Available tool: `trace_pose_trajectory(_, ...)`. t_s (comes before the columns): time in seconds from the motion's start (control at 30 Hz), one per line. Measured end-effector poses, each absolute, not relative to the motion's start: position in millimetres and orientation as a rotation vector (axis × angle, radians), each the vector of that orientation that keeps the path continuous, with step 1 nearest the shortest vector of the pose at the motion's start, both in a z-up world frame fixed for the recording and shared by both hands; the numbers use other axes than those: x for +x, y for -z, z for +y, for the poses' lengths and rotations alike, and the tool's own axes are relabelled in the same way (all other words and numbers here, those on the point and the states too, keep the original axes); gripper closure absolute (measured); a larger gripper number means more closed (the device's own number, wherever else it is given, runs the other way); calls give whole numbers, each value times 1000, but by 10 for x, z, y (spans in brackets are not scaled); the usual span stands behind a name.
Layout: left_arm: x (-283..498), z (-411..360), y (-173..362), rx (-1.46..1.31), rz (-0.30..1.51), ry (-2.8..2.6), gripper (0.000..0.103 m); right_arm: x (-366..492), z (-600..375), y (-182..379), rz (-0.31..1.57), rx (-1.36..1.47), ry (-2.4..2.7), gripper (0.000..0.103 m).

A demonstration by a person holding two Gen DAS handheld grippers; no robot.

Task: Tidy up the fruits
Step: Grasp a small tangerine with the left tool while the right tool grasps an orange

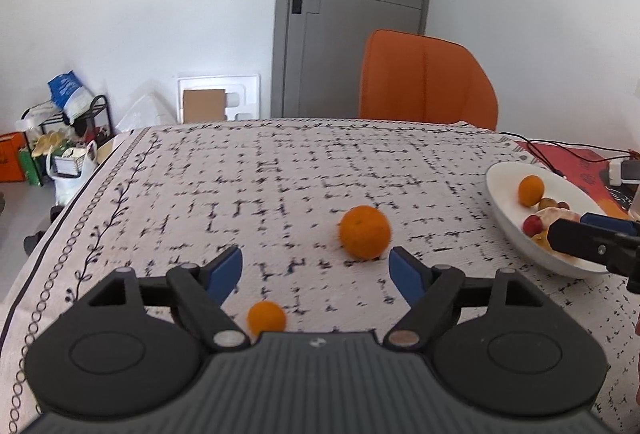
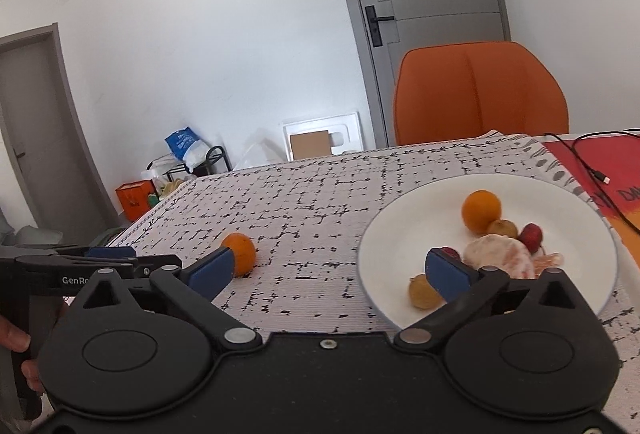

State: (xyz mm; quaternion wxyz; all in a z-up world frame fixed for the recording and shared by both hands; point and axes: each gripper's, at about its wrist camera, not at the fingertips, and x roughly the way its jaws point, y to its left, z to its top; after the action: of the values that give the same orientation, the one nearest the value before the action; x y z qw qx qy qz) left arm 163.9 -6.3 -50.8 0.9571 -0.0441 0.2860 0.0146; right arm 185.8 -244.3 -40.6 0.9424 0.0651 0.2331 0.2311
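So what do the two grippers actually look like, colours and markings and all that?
Both match: the left gripper and right gripper have matte black bodies with a ribbed grey-black centre, two round black discs, black linkage arms with silver pivot pins, and blue pads on the fingers. White lettering starting "GenRo" shows on the left gripper's side in the right wrist view. No cables visible on them.

L gripper (image 1: 316, 270) jaws wide apart, lower centre of frame, nothing between | R gripper (image 2: 328, 272) jaws wide apart, lower centre, nothing held | L hand (image 2: 16, 350) at lower-left edge, prob. gripping handle
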Motion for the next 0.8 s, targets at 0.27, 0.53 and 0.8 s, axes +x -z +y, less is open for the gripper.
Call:
trace_pose_trajectory(0.27, 1594, 43, 628, -114, 598, -59, 23, 1895, -2274, 436, 492, 106, -499, 0)
trace_pose_trajectory(0.53, 1586, 120, 748, -132, 620, -70, 26, 1932, -2128, 479, 516, 83, -519, 0)
trace_pose_trajectory(0.8, 1624, 260, 813, -157, 639, -74, 79, 1999, -1922, 485, 543, 59, -563, 0)
